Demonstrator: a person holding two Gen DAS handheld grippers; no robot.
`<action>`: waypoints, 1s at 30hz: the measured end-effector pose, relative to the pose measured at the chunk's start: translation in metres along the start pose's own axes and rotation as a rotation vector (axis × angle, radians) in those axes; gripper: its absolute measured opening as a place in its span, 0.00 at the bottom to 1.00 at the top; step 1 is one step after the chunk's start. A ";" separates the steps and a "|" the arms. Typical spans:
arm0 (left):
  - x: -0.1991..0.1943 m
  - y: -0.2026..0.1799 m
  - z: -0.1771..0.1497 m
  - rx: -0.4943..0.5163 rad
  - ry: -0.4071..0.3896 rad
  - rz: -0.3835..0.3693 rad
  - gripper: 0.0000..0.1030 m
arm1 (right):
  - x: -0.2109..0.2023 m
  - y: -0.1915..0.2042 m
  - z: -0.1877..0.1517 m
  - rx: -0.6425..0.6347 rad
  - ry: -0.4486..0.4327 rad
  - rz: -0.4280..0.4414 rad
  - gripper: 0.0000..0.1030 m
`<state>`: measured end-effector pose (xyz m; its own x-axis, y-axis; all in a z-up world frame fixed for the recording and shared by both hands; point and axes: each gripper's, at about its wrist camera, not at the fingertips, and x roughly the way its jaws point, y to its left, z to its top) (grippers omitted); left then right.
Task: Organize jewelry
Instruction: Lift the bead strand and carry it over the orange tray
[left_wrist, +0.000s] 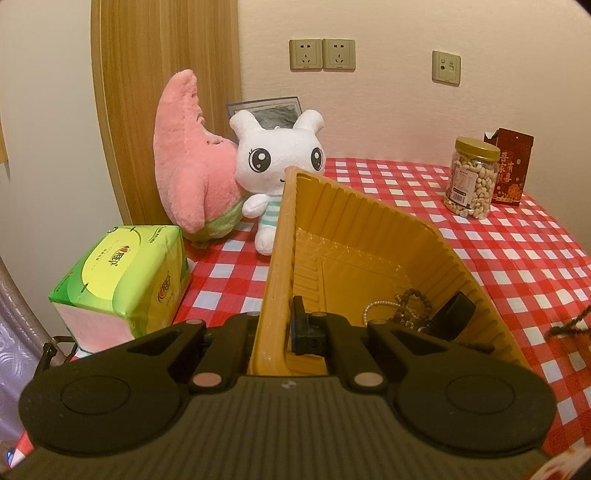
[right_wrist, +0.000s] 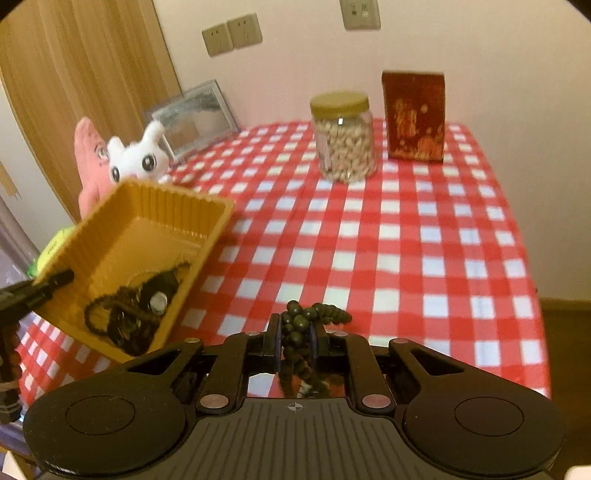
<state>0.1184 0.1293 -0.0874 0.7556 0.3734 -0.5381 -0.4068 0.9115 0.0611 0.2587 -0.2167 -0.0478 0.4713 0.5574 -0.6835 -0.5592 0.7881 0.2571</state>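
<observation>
My left gripper (left_wrist: 284, 328) is shut on the side wall of a yellow plastic tray (left_wrist: 369, 236), which it holds tilted above the table. At the tray's low end lie a brown bead bracelet (left_wrist: 413, 306), a pearl strand (left_wrist: 375, 306) and a black piece (left_wrist: 458, 314). My right gripper (right_wrist: 295, 341) is shut on a dark bead bracelet (right_wrist: 295, 325), whose beads bunch above the pads and hang below them. It is lifted off the cloth, to the right of the tray (right_wrist: 147, 221). The left gripper's finger (right_wrist: 48, 282) shows on the tray's near wall. The dangling bracelet (left_wrist: 569, 325) also shows in the left wrist view.
A red-and-white checked cloth (right_wrist: 406, 240) covers the table. At the back stand a jar of nuts (right_wrist: 345, 136) and a red box (right_wrist: 413, 116). Pink (left_wrist: 188, 158) and white (left_wrist: 280, 162) plush toys, a picture frame (right_wrist: 195, 118) and a green tissue pack (left_wrist: 122, 280) are at the left.
</observation>
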 end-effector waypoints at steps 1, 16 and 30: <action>0.000 -0.001 0.000 0.000 0.000 -0.001 0.03 | -0.004 -0.001 0.003 -0.003 -0.007 0.000 0.14; -0.001 -0.002 0.003 -0.002 -0.004 -0.007 0.03 | -0.042 0.029 0.049 -0.080 -0.100 0.073 0.14; 0.000 0.003 0.004 -0.002 -0.011 -0.033 0.04 | -0.021 0.097 0.075 -0.165 -0.127 0.239 0.14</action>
<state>0.1195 0.1332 -0.0836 0.7741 0.3453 -0.5306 -0.3829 0.9228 0.0419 0.2455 -0.1325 0.0422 0.3885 0.7581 -0.5238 -0.7627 0.5835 0.2789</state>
